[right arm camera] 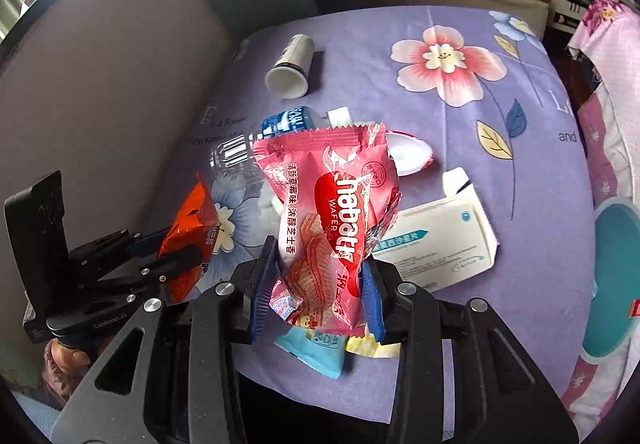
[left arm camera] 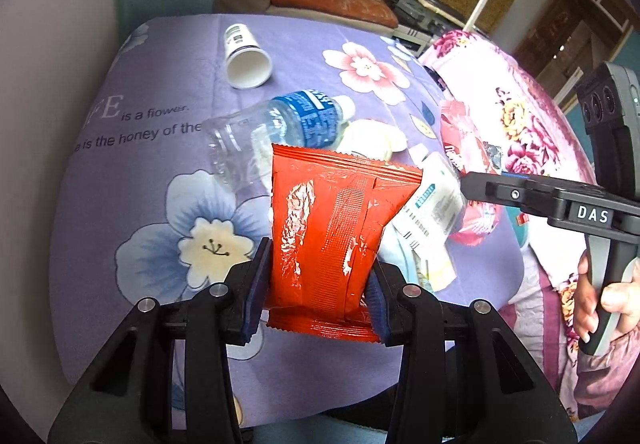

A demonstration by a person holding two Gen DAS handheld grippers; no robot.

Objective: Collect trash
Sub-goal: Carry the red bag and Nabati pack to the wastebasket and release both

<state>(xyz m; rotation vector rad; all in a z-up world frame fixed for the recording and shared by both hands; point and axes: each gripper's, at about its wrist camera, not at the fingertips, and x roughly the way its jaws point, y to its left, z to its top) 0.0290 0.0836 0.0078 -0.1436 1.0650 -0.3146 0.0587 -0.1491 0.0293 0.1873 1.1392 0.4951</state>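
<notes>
My left gripper [left arm camera: 318, 284] is shut on a shiny orange snack wrapper [left arm camera: 332, 240], held up above the purple flowered bedsheet [left arm camera: 160, 171]. In the right wrist view my right gripper [right arm camera: 316, 288] is shut on a pink wafer wrapper [right arm camera: 336, 211], also lifted off the sheet. Each view catches the other tool: the right gripper [left arm camera: 480, 187] comes in from the right side, and the left gripper [right arm camera: 160, 256] with the orange wrapper [right arm camera: 192, 228] shows at the left.
On the sheet lie a tipped paper cup [right arm camera: 290, 63], a clear water bottle [left arm camera: 280, 123], a white carton [right arm camera: 436, 240], a blue sachet [right arm camera: 316, 352], a yellow sachet [right arm camera: 372, 348] and crumpled tissue [left arm camera: 372, 139]. A pink flowered blanket [left arm camera: 528, 115] borders the right.
</notes>
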